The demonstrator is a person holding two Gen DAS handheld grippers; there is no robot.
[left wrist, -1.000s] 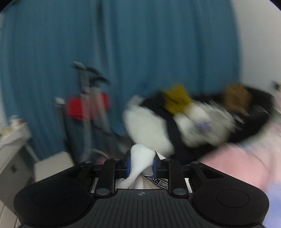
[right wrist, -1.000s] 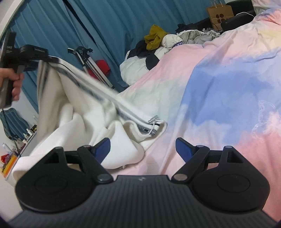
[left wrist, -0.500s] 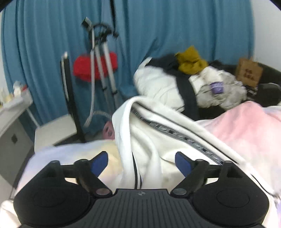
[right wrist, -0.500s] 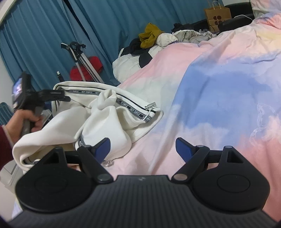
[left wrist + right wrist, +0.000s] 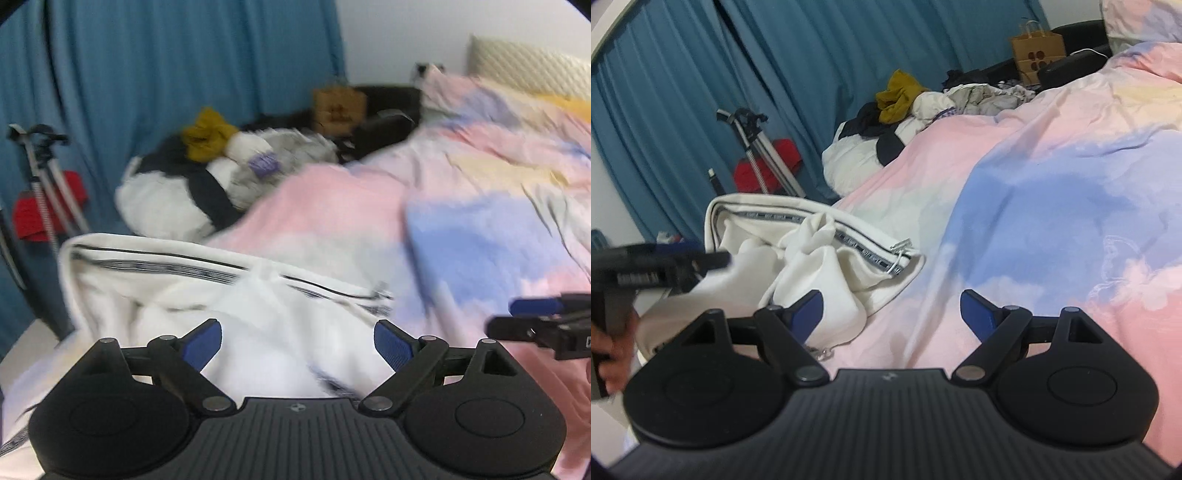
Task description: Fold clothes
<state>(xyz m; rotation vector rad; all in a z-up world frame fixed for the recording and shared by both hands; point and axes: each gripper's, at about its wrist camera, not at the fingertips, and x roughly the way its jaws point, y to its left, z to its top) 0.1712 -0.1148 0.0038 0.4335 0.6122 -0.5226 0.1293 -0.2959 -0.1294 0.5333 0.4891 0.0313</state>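
Your left gripper (image 5: 297,343) has its fingers spread wide and empty above the crumpled white garment with black lettered trim (image 5: 221,295). Your right gripper (image 5: 892,310) is likewise wide and holds nothing. The garment lies bunched at the edge of the pink and blue quilted bed cover (image 5: 1052,206).

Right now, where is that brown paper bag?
In the right wrist view the brown paper bag stands upright at the top right, against the blue curtain, behind the heap of clothes beyond the bed's pastel duvet.
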